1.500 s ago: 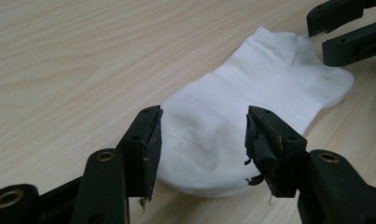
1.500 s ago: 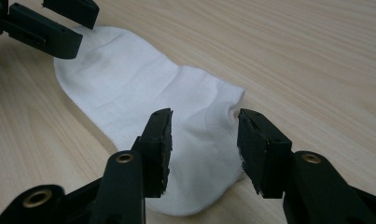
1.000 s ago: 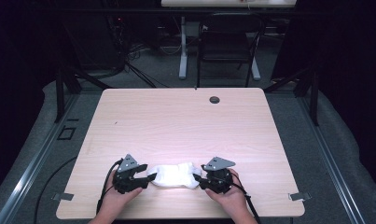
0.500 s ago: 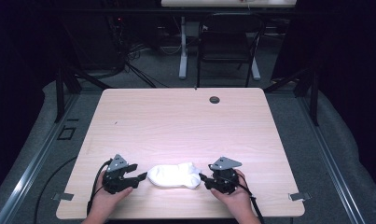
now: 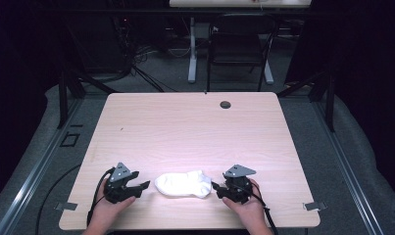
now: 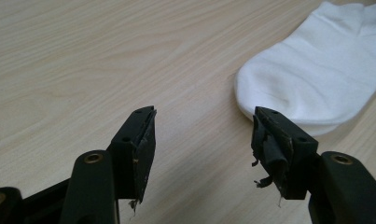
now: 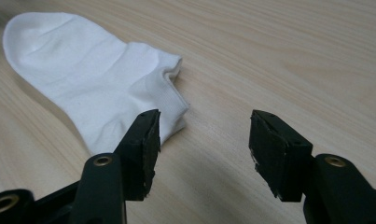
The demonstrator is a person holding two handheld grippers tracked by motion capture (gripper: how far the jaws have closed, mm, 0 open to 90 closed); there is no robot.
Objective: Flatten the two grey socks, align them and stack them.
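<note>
1. Sock position first: a white, short ankle sock of soft knit fabric [image 5: 183, 184] lies flat on the pale wood-grain desk [image 5: 195, 132], near its front edge, between the two grippers.
2. The black two-jaw left gripper [image 5: 142, 186], held in the person's left hand [image 5: 107, 210], points at the sock's rounded toe end from just beside it, not touching. In the left gripper view the sock [image 6: 318, 74] lies ahead of the jaws and off to one side, and only bare desk shows between them.
3. Its jaws stand wide apart with nothing between them; they have just been opening.
4. The black two-jaw right gripper [image 5: 215, 187], in the right hand [image 5: 249, 210], faces the sock's cuff end and is very close to it. In the right gripper view one jaw overlaps the cuff edge of the sock [image 7: 87, 70]; whether it touches I cannot tell.
5. Those jaws too are spread wide, pressing on nothing, and have just been opening.
6. The sock looks clean and smooth, slightly creased, with a ribbed, open cuff and a rounded toe.
</note>
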